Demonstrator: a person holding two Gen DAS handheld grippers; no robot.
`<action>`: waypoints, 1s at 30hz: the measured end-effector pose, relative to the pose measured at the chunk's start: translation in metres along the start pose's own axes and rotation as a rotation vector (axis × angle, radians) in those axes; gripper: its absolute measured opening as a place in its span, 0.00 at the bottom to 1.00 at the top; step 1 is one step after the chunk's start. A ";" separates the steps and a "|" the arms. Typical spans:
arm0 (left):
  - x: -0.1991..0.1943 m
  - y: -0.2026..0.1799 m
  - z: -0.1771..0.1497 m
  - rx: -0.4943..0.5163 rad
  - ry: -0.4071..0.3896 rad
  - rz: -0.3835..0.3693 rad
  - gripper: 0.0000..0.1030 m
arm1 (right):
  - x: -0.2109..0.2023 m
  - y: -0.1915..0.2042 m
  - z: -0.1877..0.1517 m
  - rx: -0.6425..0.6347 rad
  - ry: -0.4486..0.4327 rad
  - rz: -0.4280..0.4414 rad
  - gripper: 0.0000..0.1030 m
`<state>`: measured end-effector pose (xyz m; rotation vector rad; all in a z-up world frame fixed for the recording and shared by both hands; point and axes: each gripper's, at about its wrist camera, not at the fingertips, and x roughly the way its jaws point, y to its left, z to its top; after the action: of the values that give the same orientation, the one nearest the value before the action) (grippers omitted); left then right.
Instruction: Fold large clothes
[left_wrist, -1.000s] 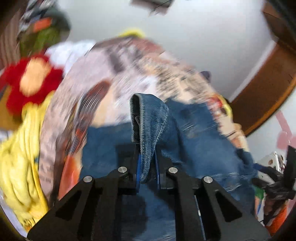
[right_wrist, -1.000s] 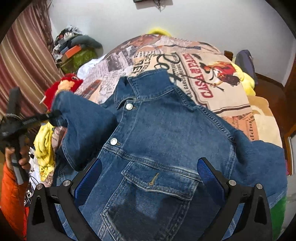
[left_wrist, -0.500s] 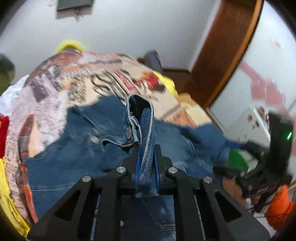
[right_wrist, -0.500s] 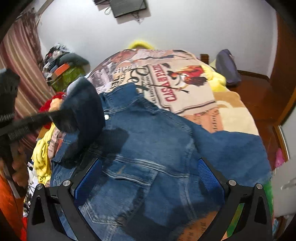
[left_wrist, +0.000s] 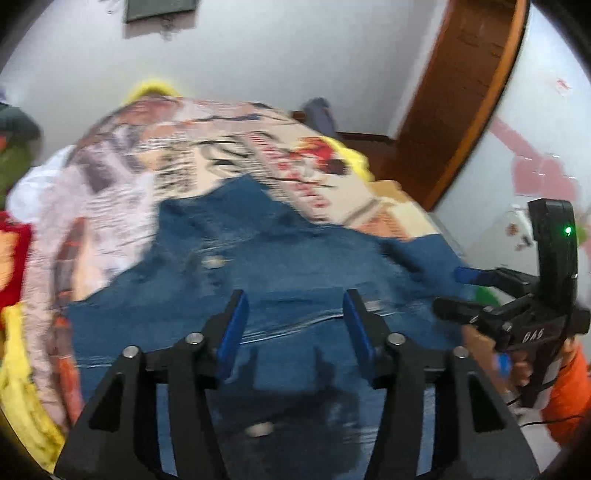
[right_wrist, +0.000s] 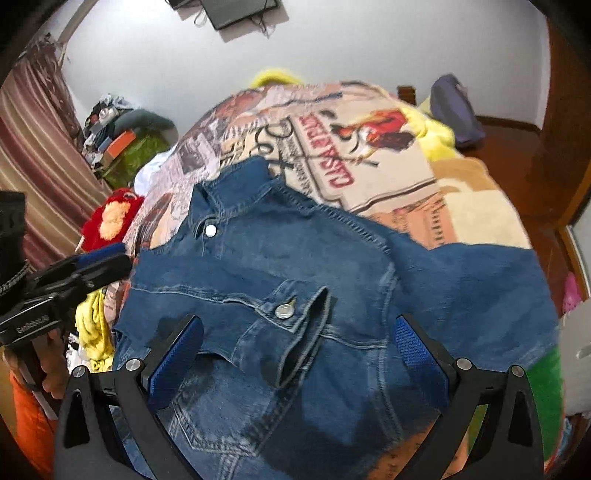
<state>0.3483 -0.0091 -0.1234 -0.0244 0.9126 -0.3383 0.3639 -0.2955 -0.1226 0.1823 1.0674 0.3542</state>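
Left sleeve (right_wrist: 229, 295) laid across denim jacket (right_wrist: 314, 258); my left gripper (left_wrist: 291, 325) jaws opening, empty; right gripper (right_wrist: 291, 354) jaws apart. Next: right sleeve.

Jacket laid out on the bed

The denim jacket (right_wrist: 295, 280) lies on the printed bedspread (right_wrist: 369, 147), collar toward 11 o'clock, one sleeve folded across its front; a plush toy (right_wrist: 110, 218) lies off the bed at 9 o'clock, a bag (right_wrist: 456, 110) at 1 o'clock.
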 end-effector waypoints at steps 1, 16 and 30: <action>-0.002 0.011 -0.004 -0.009 0.001 0.030 0.57 | 0.007 0.002 0.001 0.002 0.015 0.002 0.99; -0.012 0.175 -0.116 -0.348 0.125 0.272 0.58 | 0.114 0.007 -0.003 0.026 0.244 -0.007 0.60; -0.001 0.170 -0.101 -0.321 0.124 0.261 0.58 | 0.048 0.066 0.045 -0.235 -0.015 -0.055 0.36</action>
<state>0.3157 0.1641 -0.2127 -0.1797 1.0728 0.0525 0.4111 -0.2151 -0.1202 -0.0534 1.0052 0.4246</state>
